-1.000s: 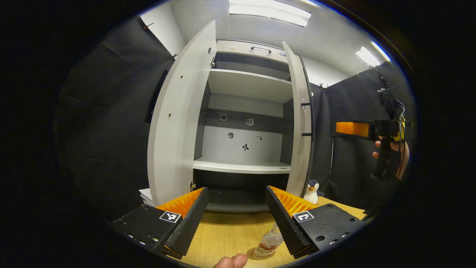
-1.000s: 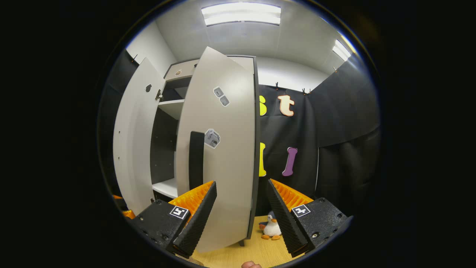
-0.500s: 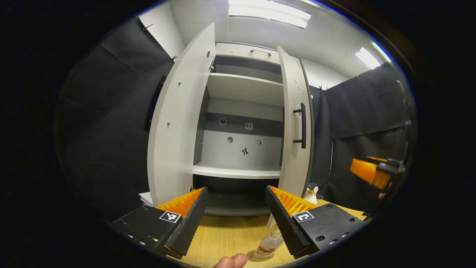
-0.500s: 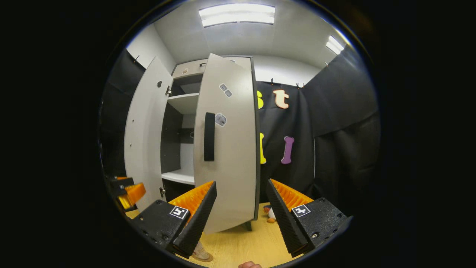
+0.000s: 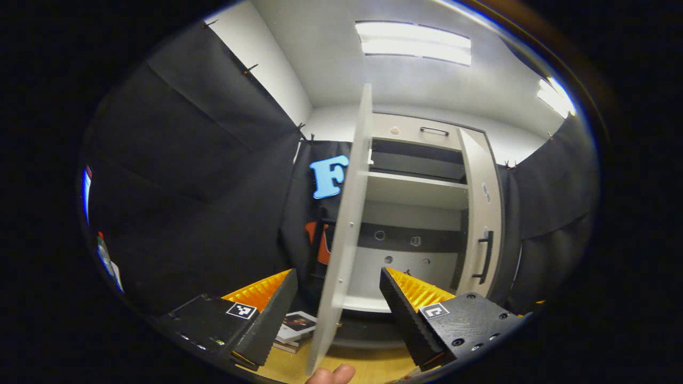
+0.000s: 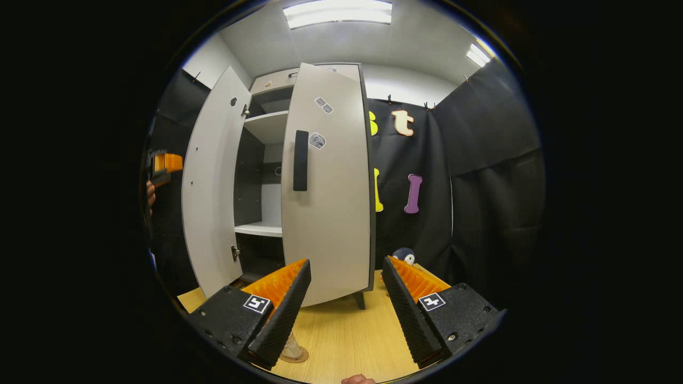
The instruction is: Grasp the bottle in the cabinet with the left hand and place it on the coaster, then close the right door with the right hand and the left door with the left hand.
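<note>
Left gripper (image 5: 337, 313), fingers apart, empty, astride left door's (image 5: 341, 250) edge at frame centre (to push it); right gripper (image 6: 347, 306), apart, before right door (image 6: 328, 213), nearly closed.

No legible writing on the cabinet or the tools.

Each finger of the left gripper (image 5: 337, 272) and the right gripper (image 6: 347, 261) carries a square black-and-white marker tag (image 5: 239, 310), a coded pattern rather than letters or numbers. The stickers on the right door (image 6: 325, 213) and on the cabinet's back wall (image 5: 405, 240) are too small to make out, and the print on the books (image 5: 296, 325) is blurred.
</note>
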The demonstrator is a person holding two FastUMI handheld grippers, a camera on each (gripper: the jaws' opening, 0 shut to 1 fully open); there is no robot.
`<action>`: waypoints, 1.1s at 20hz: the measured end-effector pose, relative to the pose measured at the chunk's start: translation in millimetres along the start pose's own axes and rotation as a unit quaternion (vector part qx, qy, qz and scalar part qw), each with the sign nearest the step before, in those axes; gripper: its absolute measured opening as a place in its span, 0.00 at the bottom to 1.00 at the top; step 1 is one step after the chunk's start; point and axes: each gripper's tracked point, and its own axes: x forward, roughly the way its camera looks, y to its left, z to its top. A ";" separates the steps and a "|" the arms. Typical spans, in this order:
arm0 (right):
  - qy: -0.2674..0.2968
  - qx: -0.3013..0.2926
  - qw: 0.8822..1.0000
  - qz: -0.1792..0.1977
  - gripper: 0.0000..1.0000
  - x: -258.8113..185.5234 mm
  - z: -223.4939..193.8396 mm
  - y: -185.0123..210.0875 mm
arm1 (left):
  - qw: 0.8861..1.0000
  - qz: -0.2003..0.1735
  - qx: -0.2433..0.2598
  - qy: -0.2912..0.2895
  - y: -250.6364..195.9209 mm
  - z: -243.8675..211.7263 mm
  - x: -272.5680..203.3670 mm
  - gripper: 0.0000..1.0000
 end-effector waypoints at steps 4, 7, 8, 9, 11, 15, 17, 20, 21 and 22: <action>-0.008 0.002 1.000 0.003 0.83 -3.2 4.9 0.5 | 0.995 0.086 0.020 -0.045 70.7 20.2 31.1 1.00; -0.007 -0.002 1.000 0.006 0.83 -4.0 7.7 -1.7 | 0.995 0.096 0.020 -0.029 81.5 -4.6 78.3 0.99; -0.009 -0.005 1.000 0.006 0.83 -5.1 9.6 -2.6 | 0.995 0.096 0.021 -0.017 83.5 -16.4 97.3 0.99; -0.010 -0.008 1.000 0.007 0.83 -5.2 11.9 -4.2 | 0.995 0.098 0.025 -0.002 88.4 -26.1 115.1 0.99; -0.010 -0.011 1.000 0.004 0.83 -6.7 12.8 -8.9 | 0.995 0.091 0.029 0.027 85.0 -45.8 134.6 0.95; -0.011 -0.011 1.000 -0.008 0.83 -8.1 20.6 -19.0 | 0.994 0.099 0.038 0.008 84.9 -45.6 127.4 0.94; -0.015 -0.018 1.000 -0.010 0.83 -8.6 26.6 -20.5 | 0.996 0.092 0.009 0.018 81.1 -50.8 128.2 0.89; -0.023 -0.026 0.999 -0.011 0.83 -8.1 33.0 -20.1 | 0.997 0.080 -0.008 0.022 69.2 -54.6 125.4 0.92; -0.023 -0.024 0.999 -0.009 0.83 -6.2 33.5 -18.4 | 0.997 0.077 -0.009 0.024 65.7 -54.9 124.0 0.99; -0.022 -0.021 1.000 -0.007 0.83 -3.8 33.4 -17.7 | 0.997 0.072 -0.013 0.027 60.1 -56.3 121.6 0.99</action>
